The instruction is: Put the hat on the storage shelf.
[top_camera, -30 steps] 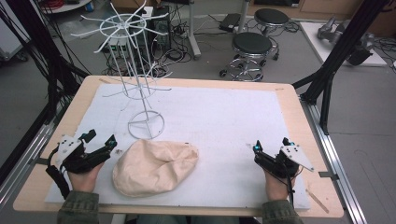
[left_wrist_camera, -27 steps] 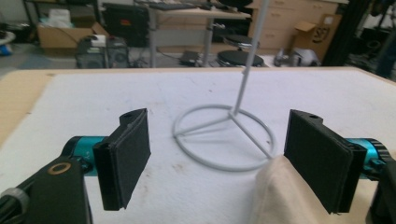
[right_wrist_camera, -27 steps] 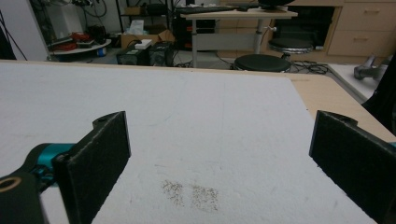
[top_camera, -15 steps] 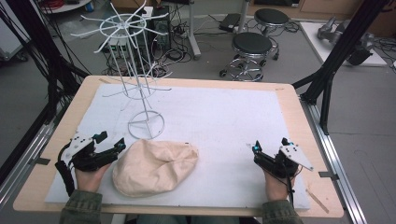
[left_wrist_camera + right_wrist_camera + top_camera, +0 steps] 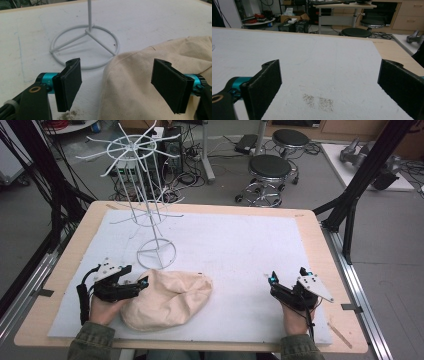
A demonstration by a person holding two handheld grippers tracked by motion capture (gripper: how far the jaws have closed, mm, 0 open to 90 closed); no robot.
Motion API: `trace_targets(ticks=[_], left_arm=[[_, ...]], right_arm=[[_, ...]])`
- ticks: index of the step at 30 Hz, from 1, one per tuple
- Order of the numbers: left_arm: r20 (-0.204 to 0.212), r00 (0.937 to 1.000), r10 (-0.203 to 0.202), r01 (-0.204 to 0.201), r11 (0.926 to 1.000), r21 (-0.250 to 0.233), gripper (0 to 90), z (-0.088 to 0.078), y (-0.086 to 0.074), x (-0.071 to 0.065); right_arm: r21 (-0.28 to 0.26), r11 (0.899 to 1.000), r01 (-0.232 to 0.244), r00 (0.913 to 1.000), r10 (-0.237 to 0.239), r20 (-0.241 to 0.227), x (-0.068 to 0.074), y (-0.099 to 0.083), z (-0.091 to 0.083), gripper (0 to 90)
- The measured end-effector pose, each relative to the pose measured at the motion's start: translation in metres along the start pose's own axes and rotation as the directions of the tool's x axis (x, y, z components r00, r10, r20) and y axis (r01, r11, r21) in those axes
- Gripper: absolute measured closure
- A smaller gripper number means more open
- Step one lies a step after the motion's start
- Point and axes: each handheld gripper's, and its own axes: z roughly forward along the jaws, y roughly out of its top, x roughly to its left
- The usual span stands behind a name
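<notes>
Tongs first: the left gripper [image 5: 131, 285] is standing with its jaws wide and nothing pressed between them, and it is nosing in at the left edge of the cloth bag [image 5: 167, 297]; in the left gripper view that bag [image 5: 150, 85] is filling the right half of the gap, its seamed edge lying between the two black pads [image 5: 71, 83] without either pad squeezing it. By my reading, the step in hand is the approach for a first pinch on the bag, and the grip is not yet made. The bag is lying slumped and crumpled on the white mat [image 5: 240, 240], at the near edge and left of centre, just near of the wire rack's ring base [image 5: 156, 254] and apart from it. The next move is probably calling for the left jaws to be sliding a little farther over the seam, low enough to catch a fold of cloth and not the mat, then closing; soft fabric is likely to be bunching and slipping, so a deep bite looks wise. Farther out, the right gripper [image 5: 288, 278] is resting at the near right of the mat, jaws wide and empty, well apart from the bag. The rack [image 5: 137, 180] is standing upright at the far left, its arms bare.
</notes>
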Motion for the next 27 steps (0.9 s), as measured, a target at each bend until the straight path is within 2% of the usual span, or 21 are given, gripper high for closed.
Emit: trace_targets(ticks=[4,10,12,16,17,23,27], left_arm=[[0.0,0.9998,0.021,-0.021,0.9989,0.043,25.4,0.008,0.001,-0.003],[-0.023,0.9995,0.021,-0.018,0.9923,0.122,25.3,0.013,-0.001,-0.002],[-0.017,0.9997,0.018,-0.015,0.9881,0.153,25.4,0.016,-0.002,-0.002],[-0.018,0.9993,0.033,-0.028,0.9739,0.225,25.4,0.022,-0.005,-0.002],[-0.02,0.9993,0.032,-0.027,0.9715,0.235,25.3,0.023,-0.005,-0.002],[-0.018,0.9998,0.009,-0.004,0.9693,0.246,27.1,0.024,-0.005,0.0],[-0.014,0.9998,-0.015,0.018,0.9588,0.284,29.5,0.027,-0.006,0.0]], right_arm=[[0.001,1.0,0.0,1.0,0.0,-0.002,0.0,0.0,0.0,4.3],[0.015,1.0,0.011,0.9999,-0.011,-0.009,0.001,-0.001,0.001,4.2],[0.017,1.0,0.014,0.9998,-0.014,-0.011,0.002,-0.001,0.002,4.2],[0.016,1.0,0.024,0.9997,-0.023,-0.01,0.002,-0.001,0.001,4.2],[0.016,1.0,0.024,0.9997,-0.024,-0.01,0.002,-0.001,0.001,4.2],[0.021,1.0,0.021,0.9997,-0.021,-0.009,0.002,-0.001,0.002,4.2],[0.019,1.0,0.02,0.9998,-0.02,-0.006,0.002,-0.001,0.002,4.2]])
